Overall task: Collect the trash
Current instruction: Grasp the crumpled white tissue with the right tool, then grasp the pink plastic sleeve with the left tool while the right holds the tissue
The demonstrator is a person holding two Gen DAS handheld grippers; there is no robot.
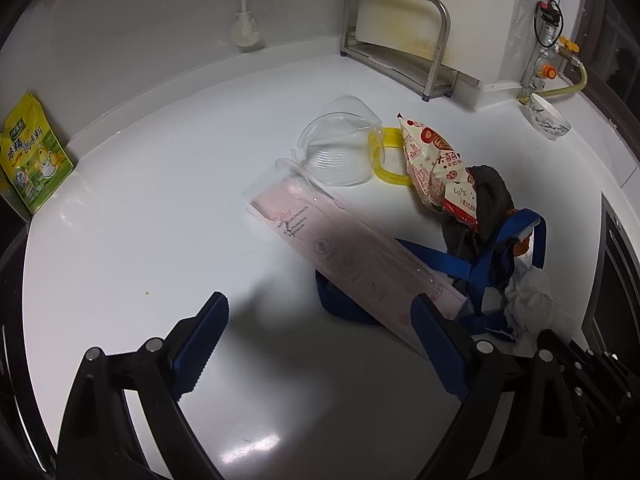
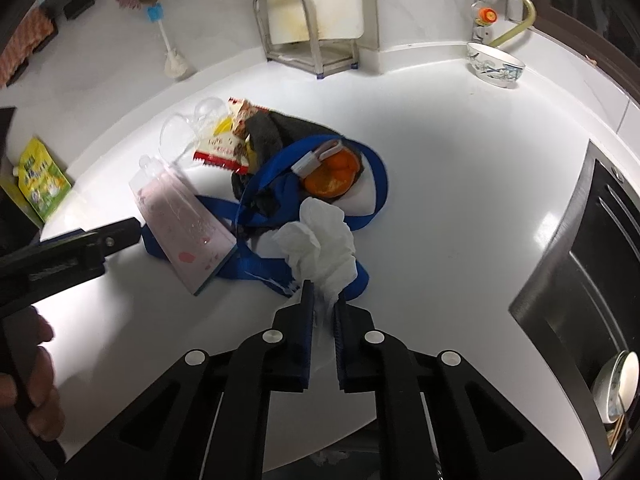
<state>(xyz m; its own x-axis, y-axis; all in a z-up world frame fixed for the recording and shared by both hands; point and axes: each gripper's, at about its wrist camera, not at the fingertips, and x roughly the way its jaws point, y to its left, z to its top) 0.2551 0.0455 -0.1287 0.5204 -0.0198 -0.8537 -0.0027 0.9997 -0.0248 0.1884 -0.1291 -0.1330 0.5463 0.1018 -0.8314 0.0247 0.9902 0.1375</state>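
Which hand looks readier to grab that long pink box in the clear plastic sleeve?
The left. Its claw is open with the long pink box in the clear plastic sleeve just beyond one finger, while the right claw is already shut on the crumpled white tissue.

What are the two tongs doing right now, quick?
Left tongs: open, holding nothing, beside the pink package.
Right tongs: shut on the white tissue.
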